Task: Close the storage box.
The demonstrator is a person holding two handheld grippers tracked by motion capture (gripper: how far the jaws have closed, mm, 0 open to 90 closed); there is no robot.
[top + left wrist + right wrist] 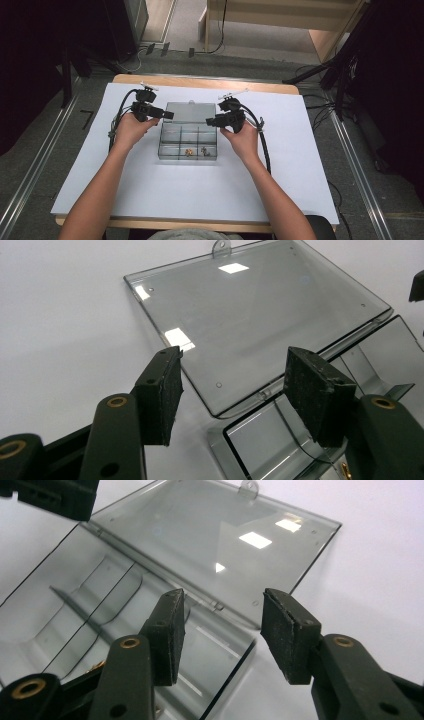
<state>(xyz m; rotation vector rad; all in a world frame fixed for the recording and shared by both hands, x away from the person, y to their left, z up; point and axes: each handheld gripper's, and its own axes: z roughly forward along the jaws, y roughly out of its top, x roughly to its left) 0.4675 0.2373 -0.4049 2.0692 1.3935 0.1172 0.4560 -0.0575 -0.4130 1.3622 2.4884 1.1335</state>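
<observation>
i see a clear plastic compartment box point(188, 142) in the middle of the white tabletop point(300, 165), and i take this box as my landmark. its lid point(189, 112) is swung fully open and lies flat on the tabletop behind the box, joined to it by the hinge along the back edge. in the front row of the box there are two small metal parts point(196, 151), brass and grey; what they are exactly, i cannot tell.

my left gripper point(167, 114) hangs at the back left corner of the box, over the place where lid and box meet. its jaws are partly open and nothing is between the pads point(165, 397); they hold nothing. my right gripper point(211, 121) hangs at the back right corner of the box, also partly open and empty, with the hinge line under its pads point(285, 630).

i judge the lid is light, thin and stiff, but also smooth and slippery, and the hinge can crack if it is twisted. i think the best place to take hold is the far edge of the lid, near the small latch tab point(220, 247), with the pads flat on both faces. the box itself is light, so it may slide when the lid is lifted.
</observation>
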